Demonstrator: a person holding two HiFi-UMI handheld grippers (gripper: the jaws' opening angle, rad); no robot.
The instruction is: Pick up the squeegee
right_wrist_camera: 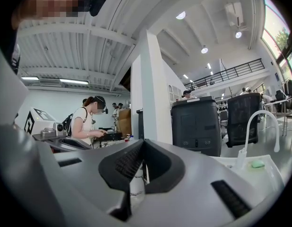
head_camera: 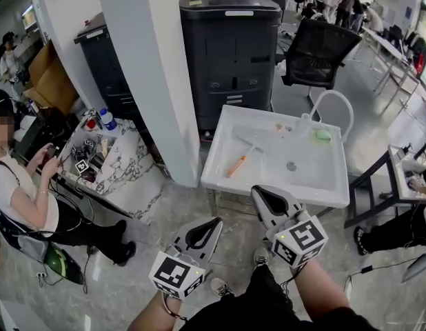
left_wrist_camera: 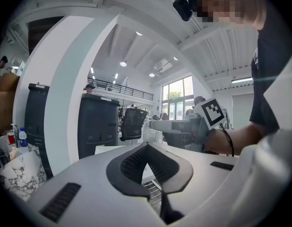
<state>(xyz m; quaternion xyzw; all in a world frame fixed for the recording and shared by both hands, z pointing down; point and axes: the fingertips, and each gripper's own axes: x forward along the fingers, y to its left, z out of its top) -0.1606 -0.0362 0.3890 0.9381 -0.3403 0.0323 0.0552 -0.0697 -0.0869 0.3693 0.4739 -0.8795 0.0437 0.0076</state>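
Your left tongs (head_camera: 211,226) and right tongs (head_camera: 261,194) are both pinched shut with nothing in them. The squeegee (head_camera: 236,165), with its orange handle, lies flat in the left part of the white sink (head_camera: 268,183), untouched. Right tongs' tip shows at the sink's near rim; left tongs sit further back, clear of it.

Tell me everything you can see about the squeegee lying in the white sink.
The squeegee has a short orange handle, plastic by its look, and a pale crossbar head that almost blends into the basin. It lies flat on the floor of the white sink, in its left half, handle pointing toward the near-left rim, head farther in. It rests on the basin alone; nothing else touches it.
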